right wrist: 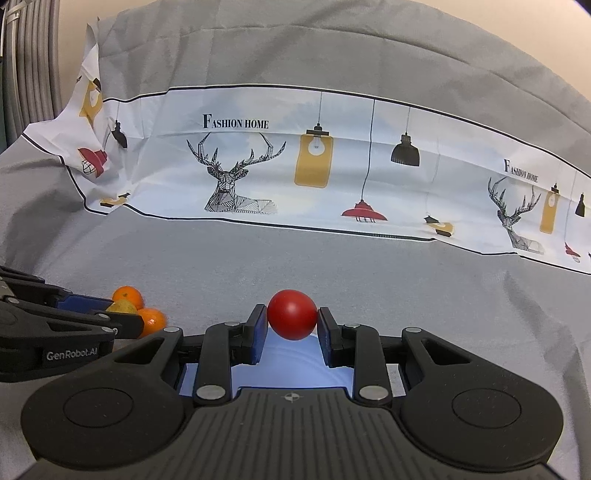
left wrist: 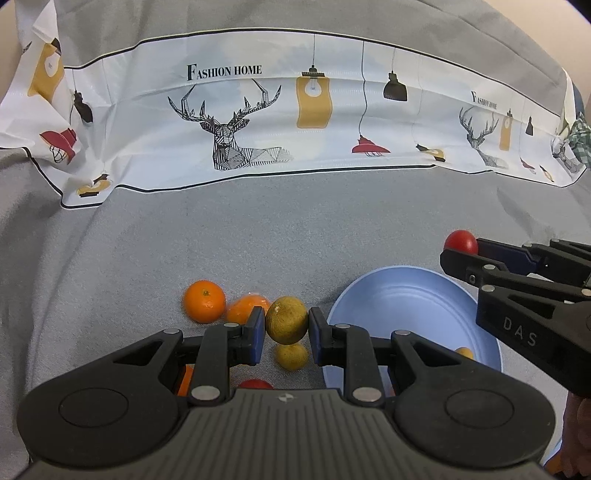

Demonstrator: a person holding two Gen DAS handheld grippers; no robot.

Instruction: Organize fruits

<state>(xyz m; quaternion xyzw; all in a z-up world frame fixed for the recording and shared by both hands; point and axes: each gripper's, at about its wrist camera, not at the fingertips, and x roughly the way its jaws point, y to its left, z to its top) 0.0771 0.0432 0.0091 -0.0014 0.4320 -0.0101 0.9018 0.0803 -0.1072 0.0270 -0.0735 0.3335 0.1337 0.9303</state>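
Between the blue pads of the left tongs [left wrist: 287, 320] sits a yellow-green fruit [left wrist: 287, 319], clamped on both sides and held clear of the surface. Just below it on the cloth lies a smaller yellow fruit [left wrist: 292, 356], with two oranges [left wrist: 204, 301] to its left and a red fruit [left wrist: 255, 384] half hidden by the tongs' body. At the right, the right tongs [right wrist: 291, 320] are clamped on a red ball-shaped fruit [right wrist: 291, 314], held over the far rim of a pale blue bowl [left wrist: 406, 295]; a bit of orange fruit [left wrist: 464, 353] shows inside the bowl near its right wall. From the right wrist view the left tongs reach in from the left edge, with the oranges beyond them. Everything rests on a grey cloth [left wrist: 258, 229] that covers the worktop and rises at the back in soft folds. Across it lies a white printed sheet [left wrist: 369, 122] with deer, hanging lamps and the words "FASHION HOME", crumpled at its left end. Behind the cloth is a cream wall [right wrist: 517, 29], and grey vertical slats [right wrist: 29, 55] show at the far left.
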